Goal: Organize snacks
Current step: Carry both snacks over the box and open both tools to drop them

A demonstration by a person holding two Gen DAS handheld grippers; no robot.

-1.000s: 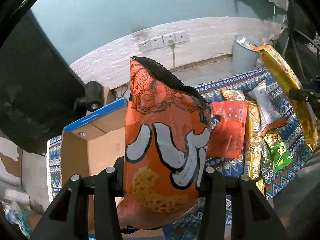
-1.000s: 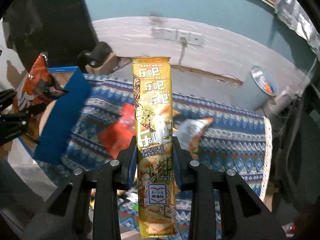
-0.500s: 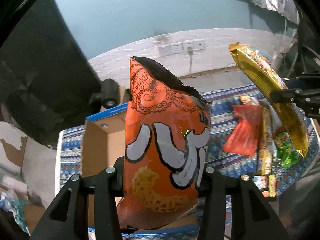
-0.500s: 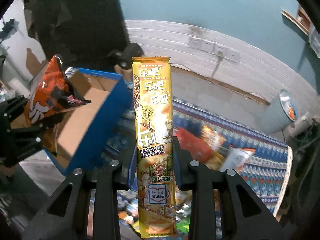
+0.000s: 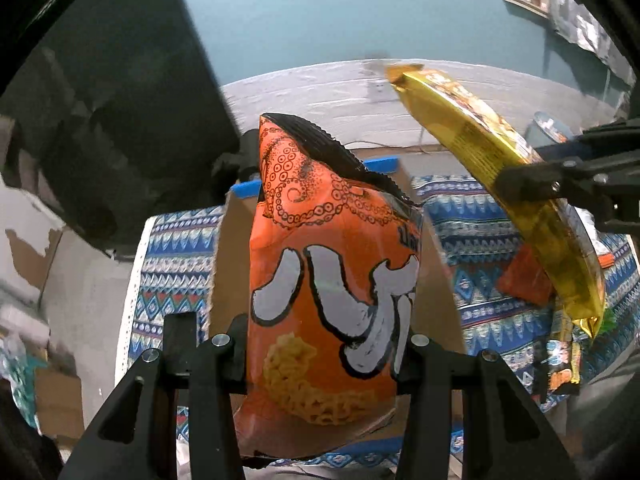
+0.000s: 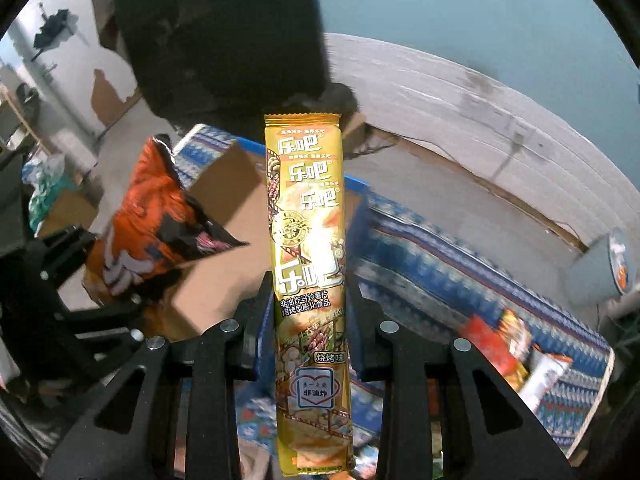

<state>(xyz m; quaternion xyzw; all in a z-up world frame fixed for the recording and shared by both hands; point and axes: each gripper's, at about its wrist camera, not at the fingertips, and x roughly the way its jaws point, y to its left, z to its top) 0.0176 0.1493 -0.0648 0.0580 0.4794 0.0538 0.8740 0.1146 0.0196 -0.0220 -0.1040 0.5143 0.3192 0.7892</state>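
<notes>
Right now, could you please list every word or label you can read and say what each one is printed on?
"乐吧", three times small, once large: yellow snack pack.
"非油炸马铃薯片 / 焙烤型膨化食品": its middle.
"烧烤味": lower down.
"非油炸": its heart badge.
Orange snack bag: lettering cut off, unreadable.
Snacks on the patterned cloth: too blurred.

Teal wall [image 5: 340, 16], wall sockets [image 6: 520, 134], grey bin [image 6: 600, 268], patterned blue tablecloth [image 5: 176, 264].

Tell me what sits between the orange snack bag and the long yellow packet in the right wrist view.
Only the open cardboard box shows between the orange snack bag and the yellow packet, behind both.
</notes>
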